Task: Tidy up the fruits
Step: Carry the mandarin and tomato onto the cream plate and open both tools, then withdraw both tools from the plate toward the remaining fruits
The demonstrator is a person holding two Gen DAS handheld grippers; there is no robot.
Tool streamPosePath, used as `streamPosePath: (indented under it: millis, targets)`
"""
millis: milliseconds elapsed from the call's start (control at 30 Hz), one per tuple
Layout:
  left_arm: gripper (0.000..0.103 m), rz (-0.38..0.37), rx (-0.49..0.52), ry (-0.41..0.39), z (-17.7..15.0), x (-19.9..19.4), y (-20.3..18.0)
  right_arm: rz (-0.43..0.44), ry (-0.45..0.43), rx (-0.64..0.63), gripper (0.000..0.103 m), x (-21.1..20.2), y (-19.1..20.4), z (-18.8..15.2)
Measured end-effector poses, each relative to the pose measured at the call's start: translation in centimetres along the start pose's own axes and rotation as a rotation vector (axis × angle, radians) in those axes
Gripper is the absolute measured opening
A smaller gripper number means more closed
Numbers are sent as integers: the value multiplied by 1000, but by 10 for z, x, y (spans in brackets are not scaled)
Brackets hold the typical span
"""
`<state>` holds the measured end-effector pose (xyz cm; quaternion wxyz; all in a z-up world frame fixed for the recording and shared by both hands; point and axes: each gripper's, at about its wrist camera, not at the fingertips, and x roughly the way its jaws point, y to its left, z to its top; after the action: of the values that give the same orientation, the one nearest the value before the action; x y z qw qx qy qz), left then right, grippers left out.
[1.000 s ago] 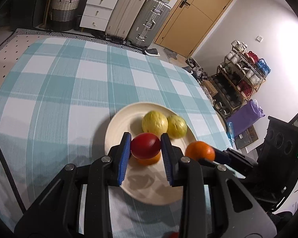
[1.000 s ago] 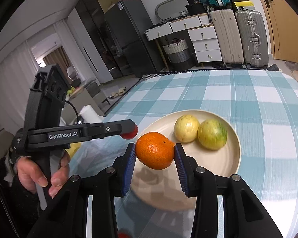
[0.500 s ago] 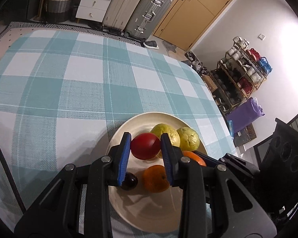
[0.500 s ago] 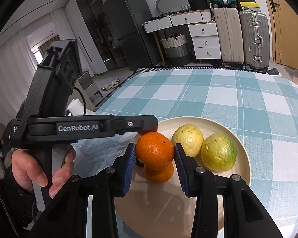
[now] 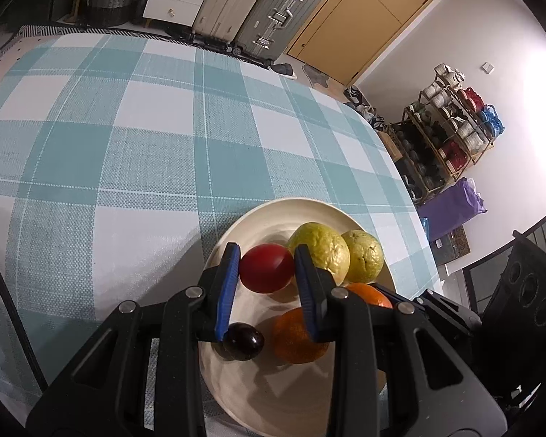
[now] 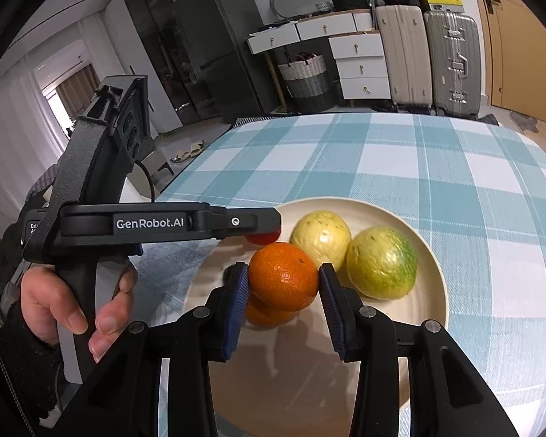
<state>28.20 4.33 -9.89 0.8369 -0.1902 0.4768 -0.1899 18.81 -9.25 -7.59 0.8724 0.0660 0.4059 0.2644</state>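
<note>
The cream plate (image 5: 269, 215) lies on the checked tablecloth (image 5: 127, 138) and serves as the reference. The left gripper (image 5: 266, 276) is above the plate, its blue pads closed against a red fruit (image 5: 266, 268). The right gripper (image 6: 283, 293) is also above the plate, pads clamped on an orange (image 6: 283, 276). On the plate: two yellow-green fruits (image 6: 381, 262) at the far side, side by side; a second orange (image 5: 296, 338) and a dark plum (image 5: 243, 340) at the near side, the plum near the left pad.
</note>
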Motion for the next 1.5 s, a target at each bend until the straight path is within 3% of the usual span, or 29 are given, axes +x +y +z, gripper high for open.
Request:
streamPosePath:
  millis: [200, 300, 367, 533, 700, 800, 1033, 1267, 1500]
  targets:
    - [28, -16, -18, 10, 1, 5, 1, -8, 8, 44, 42, 3, -8, -3]
    - [31, 11, -16, 5, 2, 3, -1, -1, -27, 47, 54, -3, -8, -3]
    - [32, 25, -11, 0, 2, 1, -4, 0, -56, 36, 55, -10, -6, -2]
    - [40, 36, -5, -20, -1, -13, -10, -6, -81, 24, 55, -20, -4, -1]
    - [54, 77, 9, -50, -10, -31, -17, -27, -102, 41, 56, -35, -6, -6]
    - [54, 104, 19, -63, -16, -41, -22, -36, -113, 51, 57, -44, -7, -10]
    - [62, 163, 68, -113, -39, -69, -40, -69, -142, 44, 72, -67, -3, -23]
    - [80, 213, 86, -155, -64, -95, -55, -90, -161, 55, 81, -87, -1, -36]
    - [87, 243, 120, -196, -90, -120, -74, -109, -172, 54, 88, -106, 3, -50]
